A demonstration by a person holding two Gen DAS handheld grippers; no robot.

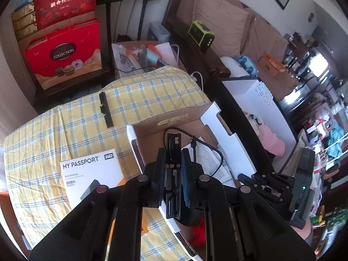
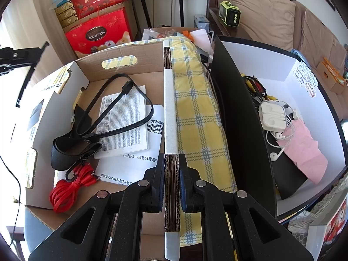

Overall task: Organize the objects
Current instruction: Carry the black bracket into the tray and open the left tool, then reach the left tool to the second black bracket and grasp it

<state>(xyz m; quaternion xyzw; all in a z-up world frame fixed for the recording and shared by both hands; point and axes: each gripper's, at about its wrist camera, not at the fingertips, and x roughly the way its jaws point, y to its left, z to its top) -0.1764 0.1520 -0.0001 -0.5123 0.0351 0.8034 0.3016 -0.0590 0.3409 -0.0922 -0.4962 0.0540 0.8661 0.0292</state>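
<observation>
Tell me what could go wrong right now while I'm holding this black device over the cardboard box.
The left gripper pinches the black device by its thin edges, so it might twist or slip. Its attached cable hangs over the cardboard box and could snag on the rim. The right gripper is clamped on the box wall; pulling may shift or tip the box.

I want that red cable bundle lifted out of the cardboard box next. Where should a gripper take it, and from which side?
Probably from above, across the middle of the red cable bundle, where its coils lie packed side by side in the cardboard box's near corner. Avoid the end by the black hook, which touches it and might snag.
</observation>
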